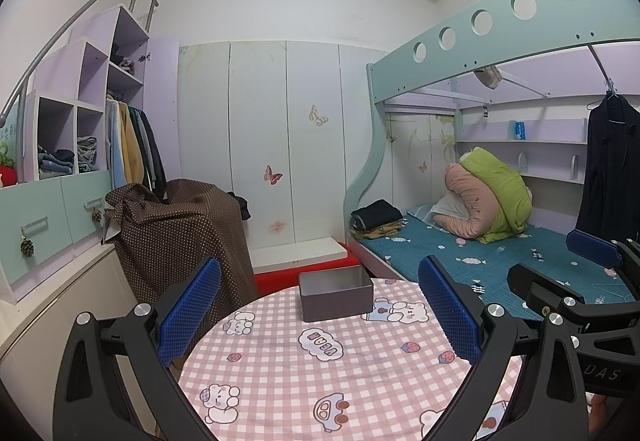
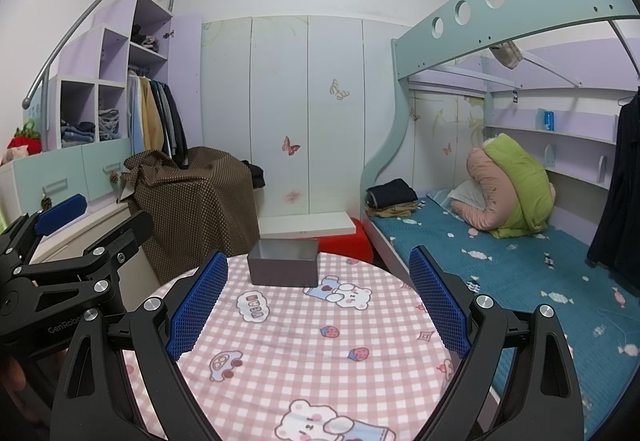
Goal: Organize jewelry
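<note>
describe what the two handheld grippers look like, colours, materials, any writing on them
Both match: the left gripper and right gripper have matte black angular frames with silver round bolt heads at the joints. Each finger carries a bright blue pad with a fine bumpy grid texture. White lettering shows on the bodies: partly visible "GenRobo" on the left one, "DAS" on the right one. No cables visible.

Left gripper [image 1: 320, 313]: jaws spread wide, nothing between the blue pads [image 1: 190, 311], held level, pointing forward
Right gripper [image 2: 318, 307]: jaws also wide apart, empty, level, pointing forward
Relative pose: side by side, near each other, each one visible at the edge of the other's wrist view
Hands: only slivers visible at frame edges, grip unclear
</note>
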Available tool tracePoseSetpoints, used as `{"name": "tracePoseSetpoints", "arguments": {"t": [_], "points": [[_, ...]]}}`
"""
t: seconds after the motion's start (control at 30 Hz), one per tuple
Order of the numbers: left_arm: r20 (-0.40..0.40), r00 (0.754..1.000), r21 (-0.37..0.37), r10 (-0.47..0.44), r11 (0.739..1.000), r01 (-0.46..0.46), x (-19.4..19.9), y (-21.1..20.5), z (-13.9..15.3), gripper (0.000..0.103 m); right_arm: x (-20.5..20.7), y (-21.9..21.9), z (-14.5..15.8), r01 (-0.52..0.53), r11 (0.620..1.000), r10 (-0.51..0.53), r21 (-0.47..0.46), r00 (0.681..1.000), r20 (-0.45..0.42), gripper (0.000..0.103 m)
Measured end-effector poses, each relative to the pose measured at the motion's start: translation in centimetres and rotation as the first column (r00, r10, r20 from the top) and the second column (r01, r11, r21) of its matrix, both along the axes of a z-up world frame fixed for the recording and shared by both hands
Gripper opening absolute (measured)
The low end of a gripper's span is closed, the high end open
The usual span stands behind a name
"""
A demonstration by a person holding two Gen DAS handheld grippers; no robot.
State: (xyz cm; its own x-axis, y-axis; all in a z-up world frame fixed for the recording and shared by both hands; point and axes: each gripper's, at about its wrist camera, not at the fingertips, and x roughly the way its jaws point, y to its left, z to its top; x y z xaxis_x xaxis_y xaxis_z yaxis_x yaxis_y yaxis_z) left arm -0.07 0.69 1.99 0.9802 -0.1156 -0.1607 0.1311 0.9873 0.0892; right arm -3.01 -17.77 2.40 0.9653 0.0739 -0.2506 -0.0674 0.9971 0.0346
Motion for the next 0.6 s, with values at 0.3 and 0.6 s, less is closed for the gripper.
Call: {"name": "tracePoseSetpoints", "arguments": {"t": [0.3, 0.6], "points": [[0.0, 1.0, 0.001, 0.001, 1.0, -0.001, -0.07, -0.01, -0.11, 0.096, -0.05, -0.06, -0.09, 0.0, 1.0, 0.0, 0.001, 1.0, 0.0, 0.089], [0.03, 1.0, -0.006, 0.001, 1.0, -0.001, -0.46, 0.4, -0.18, 0.096, -0.14, 0.06, -0.21, -0.004, 1.0, 0.004, 0.003, 1.0, 0.004, 0.089]]}}
